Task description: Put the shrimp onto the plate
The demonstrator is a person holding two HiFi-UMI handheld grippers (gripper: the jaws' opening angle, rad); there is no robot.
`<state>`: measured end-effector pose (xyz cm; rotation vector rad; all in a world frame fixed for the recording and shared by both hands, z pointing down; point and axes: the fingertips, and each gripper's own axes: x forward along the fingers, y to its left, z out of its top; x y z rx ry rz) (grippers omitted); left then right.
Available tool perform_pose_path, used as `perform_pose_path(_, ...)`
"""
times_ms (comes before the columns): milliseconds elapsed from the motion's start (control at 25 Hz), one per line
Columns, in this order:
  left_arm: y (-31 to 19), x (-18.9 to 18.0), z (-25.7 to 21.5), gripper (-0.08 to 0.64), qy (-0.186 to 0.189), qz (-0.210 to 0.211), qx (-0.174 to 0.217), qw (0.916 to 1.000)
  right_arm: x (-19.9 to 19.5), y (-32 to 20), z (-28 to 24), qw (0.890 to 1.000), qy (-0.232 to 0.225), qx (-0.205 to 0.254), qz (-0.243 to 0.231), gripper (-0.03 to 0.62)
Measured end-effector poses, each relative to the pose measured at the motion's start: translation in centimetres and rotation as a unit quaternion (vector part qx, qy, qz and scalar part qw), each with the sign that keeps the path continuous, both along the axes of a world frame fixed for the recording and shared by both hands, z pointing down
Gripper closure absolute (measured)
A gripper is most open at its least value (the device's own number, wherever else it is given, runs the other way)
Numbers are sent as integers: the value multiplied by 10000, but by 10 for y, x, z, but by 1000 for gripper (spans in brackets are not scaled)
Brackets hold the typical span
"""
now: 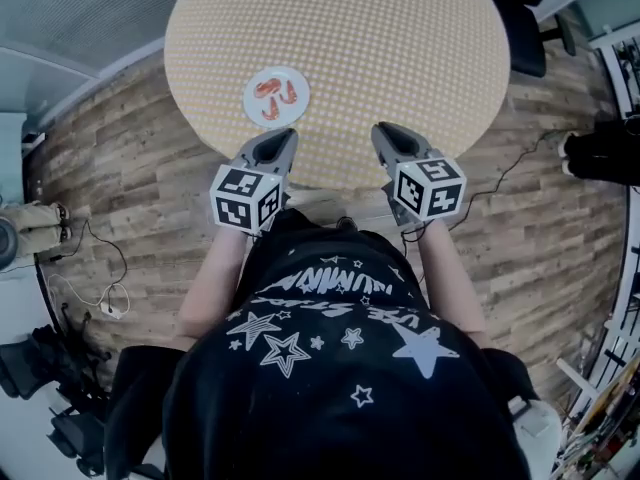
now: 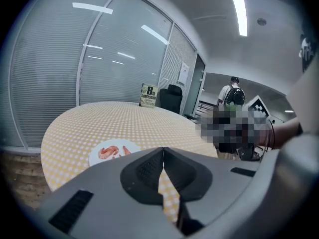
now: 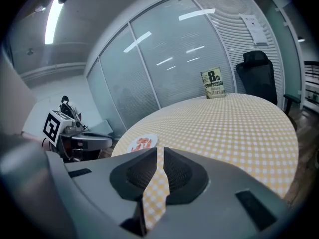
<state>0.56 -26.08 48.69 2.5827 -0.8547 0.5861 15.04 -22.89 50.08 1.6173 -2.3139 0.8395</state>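
Observation:
A white plate [image 1: 297, 112] lies on the round table [image 1: 400, 38] with the yellow checked cloth, near its front left edge. Orange shrimp [image 1: 275, 93] lie on it. My left gripper [image 1: 278, 136] hovers just in front of the plate, over the table's edge, shut and holding nothing. My right gripper [image 1: 388, 131] hangs level with it further right, shut with only a thin slit, also holding nothing. The left gripper view has the plate [image 2: 94, 158] and shrimp [image 2: 108, 152] just left of the left gripper [image 2: 162, 151]. The right gripper view has the shrimp [image 3: 143, 143] beyond the right gripper [image 3: 159, 151].
A book [image 3: 213, 83] stands upright at the table's far edge. A black office chair [image 3: 256, 73] sits behind the table, by a glass wall with blinds. Cables [image 1: 90, 288] lie on the wooden floor at the left. A person [image 2: 232, 94] stands far off.

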Motion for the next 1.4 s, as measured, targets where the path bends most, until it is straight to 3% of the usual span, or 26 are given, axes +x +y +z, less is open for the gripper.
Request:
perform_pose_path(480,61,29,-9,551,-27,-605,52,9982,49,60,6,9994,-313,-36,-121,537)
perform_pose_path(680,80,28,-9,551,-199,-495,98,9985,36,68,4,9986,-378,-5,-360,537)
perform_pose_path(1400,140,-39,-11,551,123,-640,-8,9979,-56,106,0,9951,-204,-154,-952,538)
